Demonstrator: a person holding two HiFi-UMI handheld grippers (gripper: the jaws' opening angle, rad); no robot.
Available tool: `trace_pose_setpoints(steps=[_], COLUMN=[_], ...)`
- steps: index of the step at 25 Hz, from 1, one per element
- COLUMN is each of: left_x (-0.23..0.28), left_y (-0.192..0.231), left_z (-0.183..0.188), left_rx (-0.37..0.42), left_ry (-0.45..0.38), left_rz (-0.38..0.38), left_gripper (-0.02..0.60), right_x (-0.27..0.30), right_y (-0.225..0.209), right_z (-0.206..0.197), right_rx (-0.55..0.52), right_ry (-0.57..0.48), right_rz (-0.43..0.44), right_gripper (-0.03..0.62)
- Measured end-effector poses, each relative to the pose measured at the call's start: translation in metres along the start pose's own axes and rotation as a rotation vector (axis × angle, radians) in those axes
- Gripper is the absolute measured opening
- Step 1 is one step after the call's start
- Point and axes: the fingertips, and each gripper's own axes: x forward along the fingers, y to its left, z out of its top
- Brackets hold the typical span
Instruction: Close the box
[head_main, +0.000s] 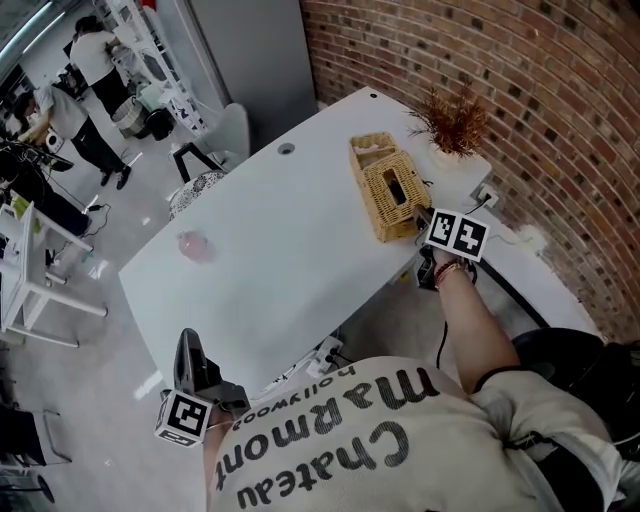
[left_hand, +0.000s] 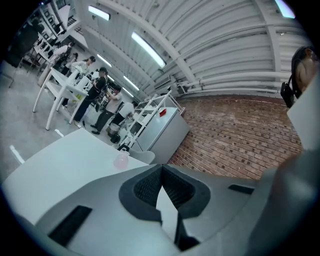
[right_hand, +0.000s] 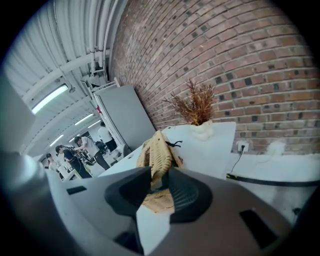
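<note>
The left gripper (left_hand: 160, 170) hangs at the near left edge of the tabletop (head_main: 280, 260), well apart from the box. Its jaws are together with nothing between them, and it takes no part in the work at this point. A small pink thing (head_main: 192, 245) lies on the tabletop ahead of it and has nothing to do with the job.

The wicker box (head_main: 372, 148) sits toward the right side of the tabletop, near the brick wall. Its far part shows an open rim with the inside exposed. The lid (head_main: 398, 192), the woven panel with a dark slot, seems to be folded back toward the person rather than lying over the opening. By that reading the box is not yet closed.

The right gripper (right_hand: 159, 172) is at the near end of the lid, pointing down at it. In the right gripper view its jaws stand apart with the lid's woven edge rising between them. The pads lie close along the wicker, but I judge them not clamped on it, so this is a placement around the edge and not a firm hold. A dried plant (head_main: 455, 122) in a white pot stands just beyond the box, clear of the lid's path.

So the task looks to be at an early stage. The gripper is on the right part, but the closing itself remains to be done: pinch the edge, swing the lid up and over the open part, and let it settle flush.
</note>
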Motion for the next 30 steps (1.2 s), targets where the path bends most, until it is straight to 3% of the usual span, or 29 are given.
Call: trace_pose_setpoints(steps=[12,30], left_x=[-0.008,0.001], left_y=[0.012,-0.002], left_z=[0.002,-0.002], left_rx=[-0.005,-0.01], left_ry=[-0.006,-0.006], left_rz=[0.009,-0.001], left_gripper=[0.003,0.003], right_x=[0.006,0.011], right_y=[-0.012,-0.024], right_z=[-0.009,-0.018], right_rx=[0.075,0.062], right_ry=[0.033,0.07], right_rz=[-0.033,-0.082], right_gripper=[0.12,0.137])
